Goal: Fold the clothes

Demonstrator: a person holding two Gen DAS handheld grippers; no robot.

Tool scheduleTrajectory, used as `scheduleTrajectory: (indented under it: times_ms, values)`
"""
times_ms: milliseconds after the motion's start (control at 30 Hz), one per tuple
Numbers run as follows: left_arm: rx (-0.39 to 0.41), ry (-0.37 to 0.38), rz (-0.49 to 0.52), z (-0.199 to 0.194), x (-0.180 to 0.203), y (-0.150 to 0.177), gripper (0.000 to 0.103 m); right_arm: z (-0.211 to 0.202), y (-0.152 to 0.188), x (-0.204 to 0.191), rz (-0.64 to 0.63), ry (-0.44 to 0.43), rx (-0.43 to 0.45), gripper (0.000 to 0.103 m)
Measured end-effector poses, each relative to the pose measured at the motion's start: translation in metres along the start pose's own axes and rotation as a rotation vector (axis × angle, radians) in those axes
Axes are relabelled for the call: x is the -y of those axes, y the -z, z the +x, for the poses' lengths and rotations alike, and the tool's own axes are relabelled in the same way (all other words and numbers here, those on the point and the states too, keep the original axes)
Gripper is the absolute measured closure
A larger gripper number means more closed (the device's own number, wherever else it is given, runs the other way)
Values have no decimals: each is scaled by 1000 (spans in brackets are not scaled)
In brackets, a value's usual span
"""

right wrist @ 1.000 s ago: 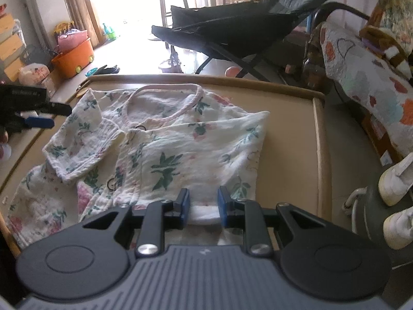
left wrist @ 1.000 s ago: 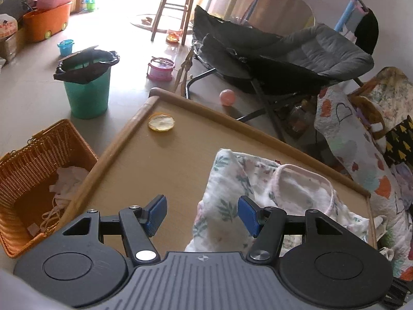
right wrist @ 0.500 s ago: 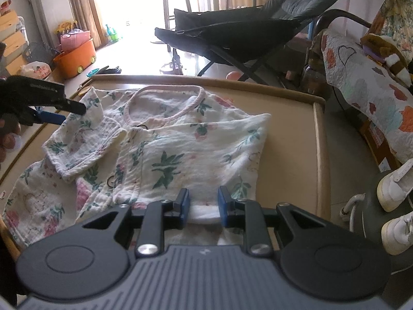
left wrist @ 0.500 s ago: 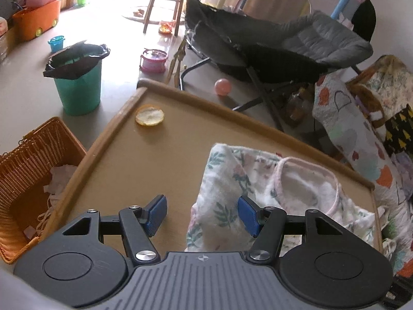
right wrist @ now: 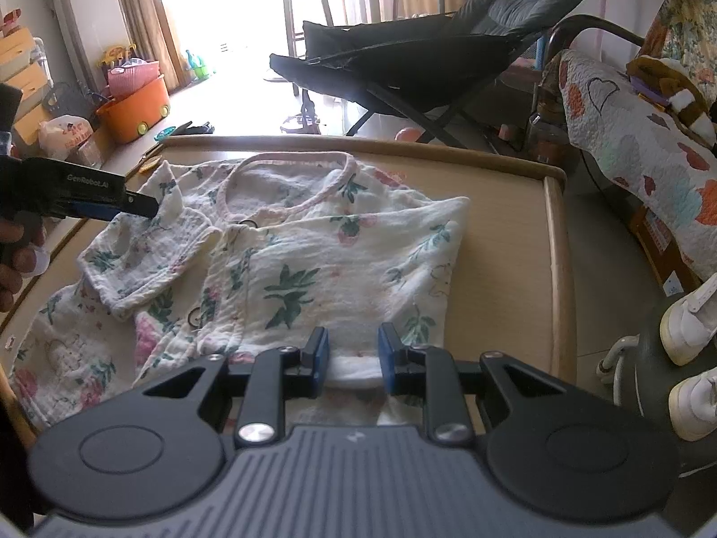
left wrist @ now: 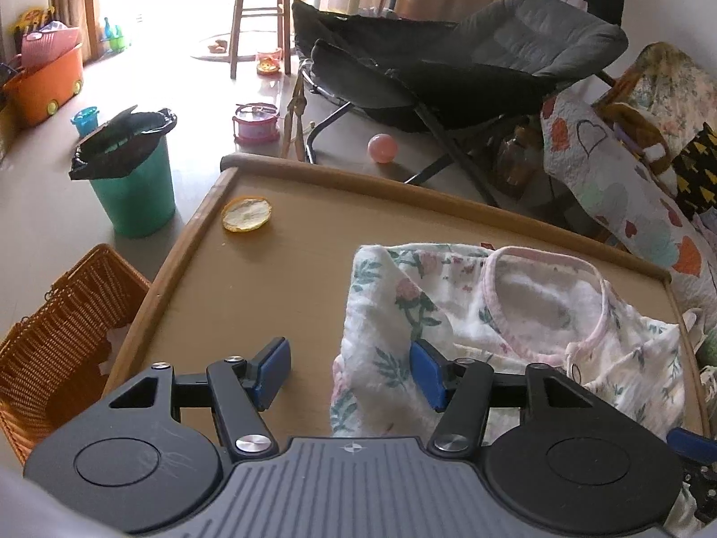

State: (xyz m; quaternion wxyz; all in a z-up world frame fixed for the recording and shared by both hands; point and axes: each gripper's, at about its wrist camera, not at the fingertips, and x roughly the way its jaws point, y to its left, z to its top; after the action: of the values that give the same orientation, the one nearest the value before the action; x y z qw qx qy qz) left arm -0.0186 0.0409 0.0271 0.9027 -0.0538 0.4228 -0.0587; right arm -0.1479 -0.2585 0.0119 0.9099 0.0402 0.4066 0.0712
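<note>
On the left, the left claw [left wrist: 349, 370] stands spread wide at the shoulder edge of a floral baby top [right wrist: 287, 264], its right finger against the cloth and its left finger over bare table [left wrist: 251, 296]; it grips nothing. The top lies on the table, neckline toward the far rim, with one side already lapped over the chest and a short sleeve turned in on the other side. So the fold looks partly made, and I judge the step in hand to be the left side panel: the next move calls for this claw to close on that doubled edge and carry it across, keeping the cloth flat. To the right, the right claw [right wrist: 352, 358] sits at the near hem, its fingers narrowly apart with a white band of hem between them; whether they truly pinch it I cannot tell.

The left wrist view alone shows an orange peel [left wrist: 246, 214] near the table's far corner and a wicker basket [left wrist: 58, 336] beside the table. The right wrist view alone shows the whole garment, its snaps and the lapped panel, and the left claw from the side.
</note>
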Motion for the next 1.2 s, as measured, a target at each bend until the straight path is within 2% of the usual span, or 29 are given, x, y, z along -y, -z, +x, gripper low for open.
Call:
scheduleTrajectory:
  times_ms: [67,133,200,267,433,633,933,1200]
  values:
    - [-5,3,-4,0,0,-1,46,0,0,1,2,-2,3,79]
    - [-6,4,1,-1,1,-1,58,0,1,1,2,-3,4,79]
    - [-4,-3,7,-2,2,1,62,0,1,1,2,-4,5,79]
    - [1,-5,7,-3,3,3,79,0,1,1,1,-4,6,79]
    - [24,6,5,-5,7,8,91,0,1,1,-7,-6,4,79]
    - [58,7,20,-13,15,10,95,0,1,2,-12,-8,5,79]
    - [112,21,26,-34,27,9,95,0,1,2,-12,-9,6,79]
    - [113,82,46,-47,51,11,95,0,0,1,-11,-9,5,79]
